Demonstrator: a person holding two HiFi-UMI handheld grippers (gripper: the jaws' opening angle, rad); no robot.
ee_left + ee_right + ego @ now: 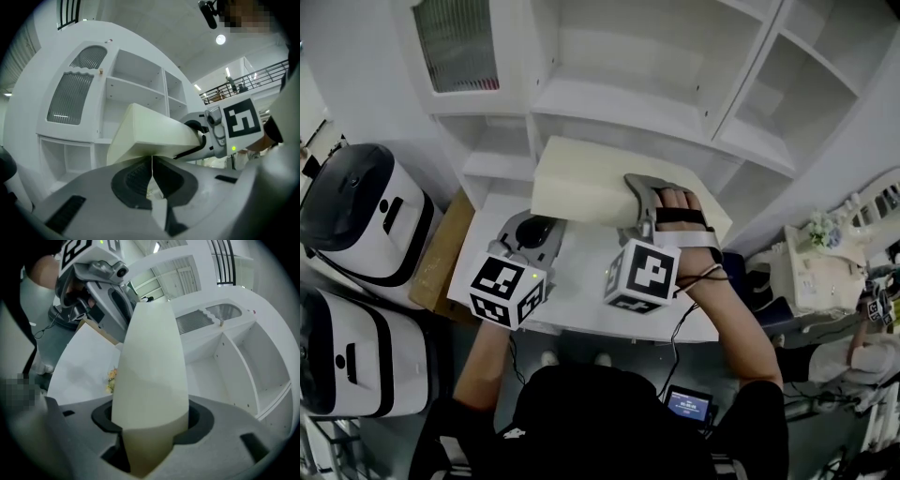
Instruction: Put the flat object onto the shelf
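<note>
The flat object is a cream slab (595, 183), held tilted in the air above a white table (581, 295) and in front of the white shelf unit (619, 103). My right gripper (645, 202) is shut on the slab's right end, and in the right gripper view the slab (150, 362) fills the space between the jaws. My left gripper (534, 234) sits under the slab's lower left edge. Its pads (136, 180) meet along a thin seam with nothing between them. The slab (150, 131) lies just above them, but contact cannot be told.
A ribbed cabinet door (455, 42) is at the shelf unit's upper left. Two white rounded machines (366, 216) and a cardboard box (441, 253) stand left of the table. A small flower sprig (111, 378) lies on the table. Clutter (811, 262) sits to the right.
</note>
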